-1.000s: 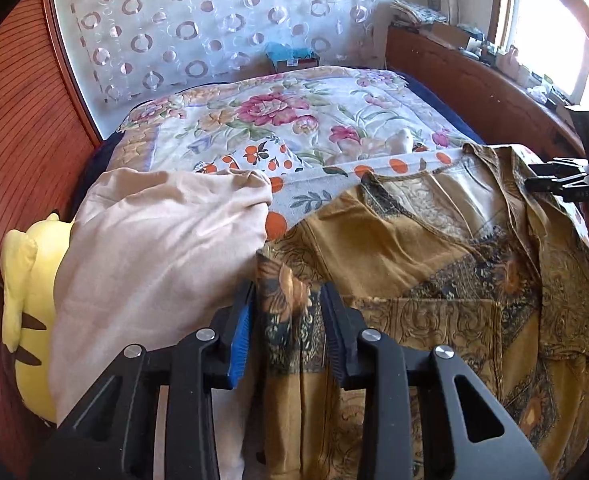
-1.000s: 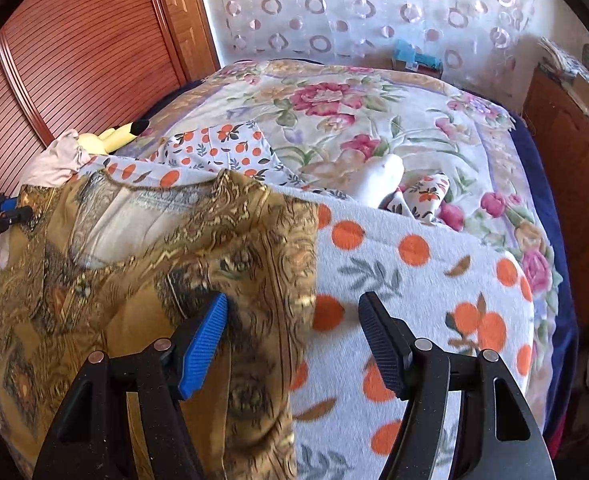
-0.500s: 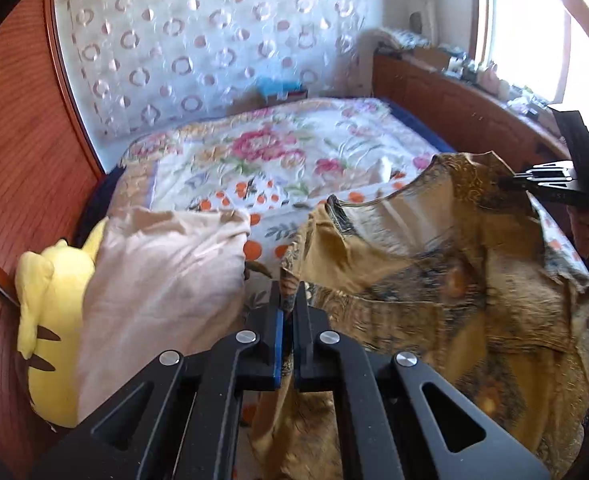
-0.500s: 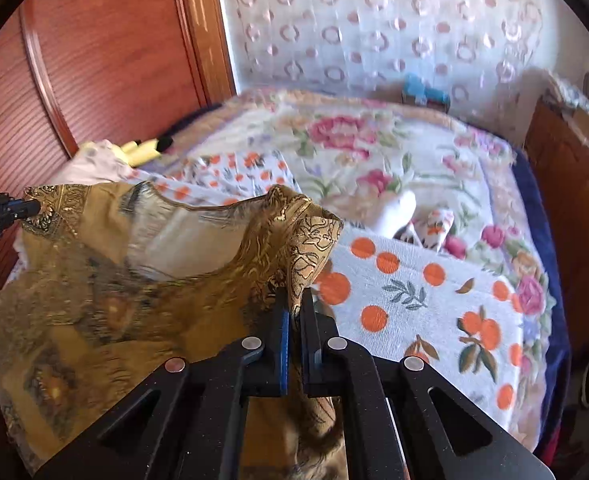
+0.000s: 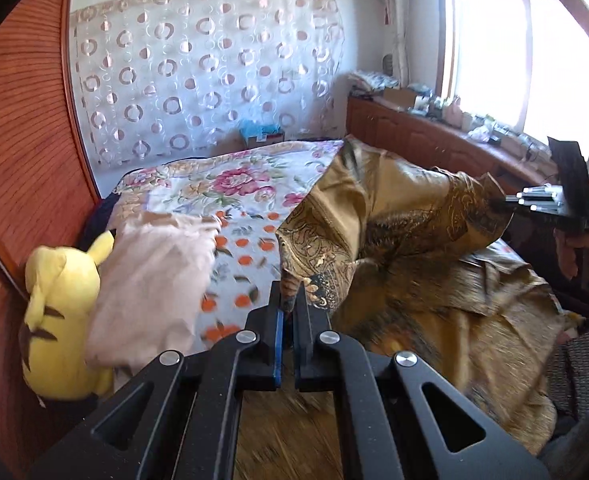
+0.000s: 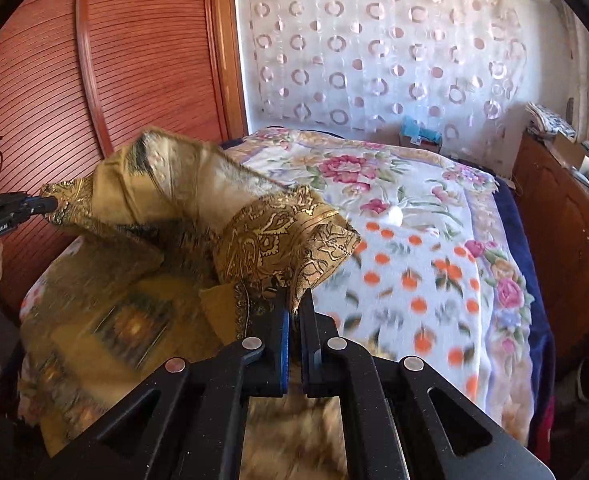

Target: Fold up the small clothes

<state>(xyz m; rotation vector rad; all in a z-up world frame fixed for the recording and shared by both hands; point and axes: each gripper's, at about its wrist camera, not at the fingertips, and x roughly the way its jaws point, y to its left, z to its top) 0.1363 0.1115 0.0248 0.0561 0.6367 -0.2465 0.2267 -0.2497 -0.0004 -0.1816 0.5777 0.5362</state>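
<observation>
gold patterned garment (image 6: 278, 236) lifted over the bed (image 6: 422, 240)
right gripper (image 6: 293, 312) pinches its near right edge; left gripper (image 6: 48, 203) at far left clamps another corner.

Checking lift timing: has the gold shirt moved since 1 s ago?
Yes. The shirt lay flat on the bed then; now both shut grippers hold its top edge raised above the bed, toward the curtain.

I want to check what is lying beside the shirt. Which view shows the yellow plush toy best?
The left wrist view: the yellow plush toy sits in full sight at the left, against the wooden wall, next to a pink cloth. The right wrist view does not show it at all.
</observation>
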